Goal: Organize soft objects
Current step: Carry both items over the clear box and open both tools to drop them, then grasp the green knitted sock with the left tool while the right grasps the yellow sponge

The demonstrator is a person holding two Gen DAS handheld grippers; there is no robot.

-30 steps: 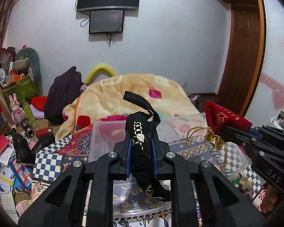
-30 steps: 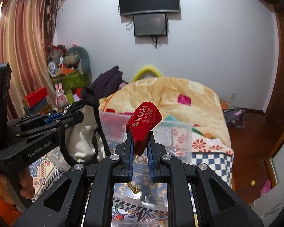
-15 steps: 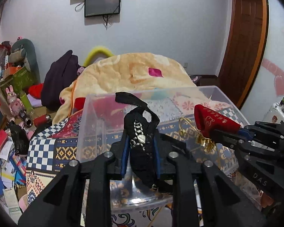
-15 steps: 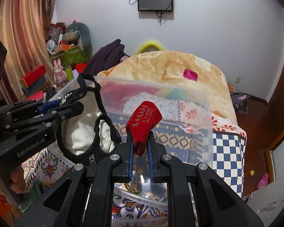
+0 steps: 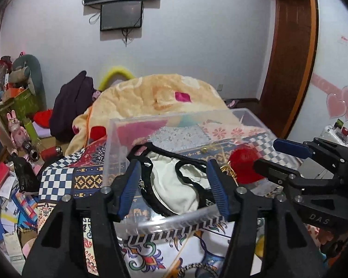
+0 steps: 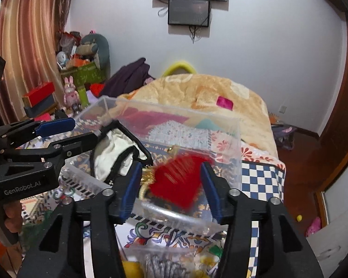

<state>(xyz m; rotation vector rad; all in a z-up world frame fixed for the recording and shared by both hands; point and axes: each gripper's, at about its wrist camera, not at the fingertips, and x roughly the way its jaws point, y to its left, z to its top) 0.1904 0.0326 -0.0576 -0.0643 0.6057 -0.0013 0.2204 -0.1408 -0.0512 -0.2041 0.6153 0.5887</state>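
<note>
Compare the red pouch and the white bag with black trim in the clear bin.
The red pouch is plain red with a gold cord; the white bag is cream, edged in black. The pouch is smaller and blurred, the bag sharp and spread out. Both sit over the clear bin, between opening jaws.

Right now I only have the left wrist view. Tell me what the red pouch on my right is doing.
Observer: In the right wrist view the red pouch is motion-blurred between the right tool fingers, whose pads are off it; the jaws are opening.
Operator: Report what hangs beside it.
Observer: A gold tassel shows at the pouch's left edge, over the clear bin.
Operator: Say where my white item sits from that side.
Observer: The white cloth with black trim lies inside the bin, left of the pouch, just past the left tool.
</note>
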